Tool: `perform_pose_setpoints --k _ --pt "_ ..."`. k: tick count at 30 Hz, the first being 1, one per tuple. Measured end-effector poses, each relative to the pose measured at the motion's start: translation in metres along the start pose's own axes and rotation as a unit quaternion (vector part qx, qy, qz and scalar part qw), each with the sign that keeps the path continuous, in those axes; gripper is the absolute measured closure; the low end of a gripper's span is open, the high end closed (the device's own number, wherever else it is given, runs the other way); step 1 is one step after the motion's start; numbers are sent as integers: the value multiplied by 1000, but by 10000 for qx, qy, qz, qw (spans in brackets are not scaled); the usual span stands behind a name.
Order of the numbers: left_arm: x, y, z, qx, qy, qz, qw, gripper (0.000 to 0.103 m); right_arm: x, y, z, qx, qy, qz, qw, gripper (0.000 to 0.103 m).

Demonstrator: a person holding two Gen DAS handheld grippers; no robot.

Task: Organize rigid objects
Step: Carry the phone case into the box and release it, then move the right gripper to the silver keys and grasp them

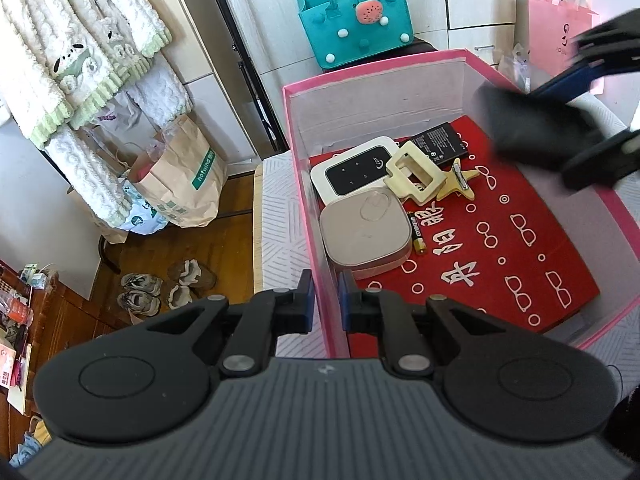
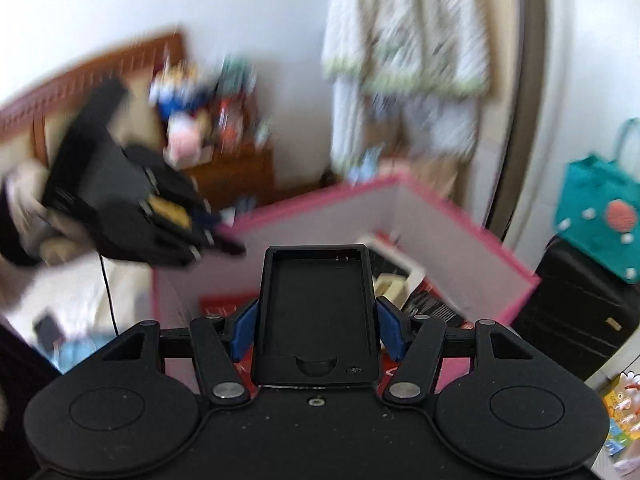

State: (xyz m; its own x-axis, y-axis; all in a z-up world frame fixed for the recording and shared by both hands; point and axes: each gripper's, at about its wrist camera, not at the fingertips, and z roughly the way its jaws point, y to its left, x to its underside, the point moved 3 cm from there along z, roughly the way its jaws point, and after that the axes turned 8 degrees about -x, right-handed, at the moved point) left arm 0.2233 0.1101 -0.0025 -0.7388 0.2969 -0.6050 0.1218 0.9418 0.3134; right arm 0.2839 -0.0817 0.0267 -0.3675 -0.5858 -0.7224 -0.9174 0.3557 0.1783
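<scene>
A pink box [image 1: 304, 128] with a red patterned sheet [image 1: 520, 240] on its floor holds a white pocket router [image 1: 352, 170], a grey rounded case [image 1: 366, 234], a cream clip [image 1: 416, 176], a gold star [image 1: 460, 182], a black battery [image 1: 440, 138] and an AA cell [image 1: 416, 234]. My left gripper [image 1: 326, 304] is shut on the box's near left wall. My right gripper [image 2: 316, 322] is shut on a black plastic shell [image 2: 316, 312] and holds it above the box [image 2: 460, 240]. In the left wrist view the right gripper [image 1: 592, 120] is blurred over the box's far right corner.
A teal felt bag [image 1: 356, 24] and a pink paper bag [image 1: 560, 36] stand behind the box. A paper bag [image 1: 184, 176] and shoes [image 1: 168, 288] are on the wooden floor at left. Fleece clothes [image 1: 80, 48] hang at upper left.
</scene>
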Motion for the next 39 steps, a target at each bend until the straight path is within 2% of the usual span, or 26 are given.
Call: perform_pose_setpoints --k 4,9,11,14,16,19,21,25,29,31,32,35,39 --pt "1 1 0 42 -26 -34 10000 91 -5 -13 50 -229 1139 -253 9929 37" --pt "1 4 -1 120 -45 -101 9999 91 -2 -13 82 -624 1998 -279 9774 37" --pt "1 4 -2 133 -76 -98 9998 91 2 -14 93 -580 2312 -362 9705 37" --pt "2 5 -2 156 -98 -110 9998 91 9 -17 104 -282 2591 -431 9645 37" --pt "2 5 -2 170 -116 -114 9997 91 8 -20 104 -153 2534 -458 9661 37" --pt "3 6 -1 199 -134 -128 9996 91 7 -24 96 370 2345 -592 9696 33" --pt "3 6 -1 209 -151 -144 9996 91 8 -22 85 481 2150 -594 9736 33" --pt "2 7 0 213 -160 -153 9995 91 1 -14 43 549 1468 -413 9868 32" --pt "2 6 -1 223 -195 -180 9994 91 -1 -13 -9 915 446 -25 9948 31" --pt "2 7 -1 244 -209 -202 9993 91 6 -20 -35 1226 -159 361 9917 29" --pt "2 7 0 251 -209 -210 9992 91 11 -24 -45 1402 -305 541 9882 26" --pt "2 7 0 242 -216 -193 9993 91 32 -44 -62 1852 -485 854 9778 26" --pt "2 8 1 221 -230 -171 9993 91 64 -72 -72 1953 -703 1587 9653 26"
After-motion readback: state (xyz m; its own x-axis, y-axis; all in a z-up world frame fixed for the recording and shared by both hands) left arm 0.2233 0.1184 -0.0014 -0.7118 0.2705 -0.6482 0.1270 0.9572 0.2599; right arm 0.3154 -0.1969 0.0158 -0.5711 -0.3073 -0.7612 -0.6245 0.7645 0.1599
